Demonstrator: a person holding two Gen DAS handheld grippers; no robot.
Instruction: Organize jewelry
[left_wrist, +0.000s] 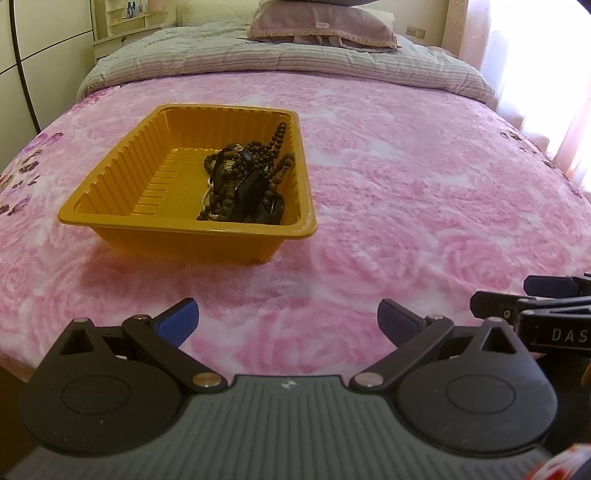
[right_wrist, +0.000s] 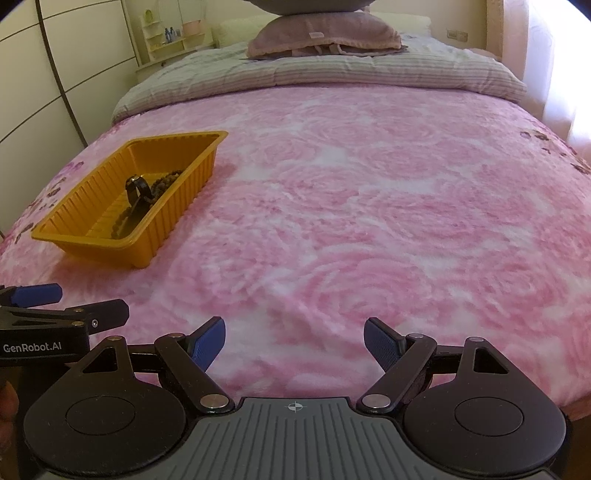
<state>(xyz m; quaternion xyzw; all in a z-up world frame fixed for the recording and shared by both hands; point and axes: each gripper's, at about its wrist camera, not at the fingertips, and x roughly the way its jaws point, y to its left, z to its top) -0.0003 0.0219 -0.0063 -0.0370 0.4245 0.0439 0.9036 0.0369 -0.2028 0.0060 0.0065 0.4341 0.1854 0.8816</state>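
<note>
A yellow ribbed plastic tray (left_wrist: 110, 192) sits on the pink rose-patterned blanket (left_wrist: 406, 192). In its right half lies a heap of jewelry (left_wrist: 245, 181): dark bead strings, black watch-like pieces and a pale pearl strand. My left gripper (left_wrist: 288, 321) hovers over the blanket just in front of the tray, blue pads wide apart, nothing between them. In the right wrist view the tray (right_wrist: 177, 214) is at the left with the jewelry (right_wrist: 138, 195) inside. My right gripper (right_wrist: 293, 345) is open and empty over bare blanket, to the right of the tray.
The bed's front edge runs just below both grippers. A striped quilt (left_wrist: 280, 62) and a mauve pillow (left_wrist: 321, 26) lie at the head of the bed. A wardrobe wall stands at the left, a bright curtained window at the right. Each gripper's side shows in the other's view (right_wrist: 55, 317).
</note>
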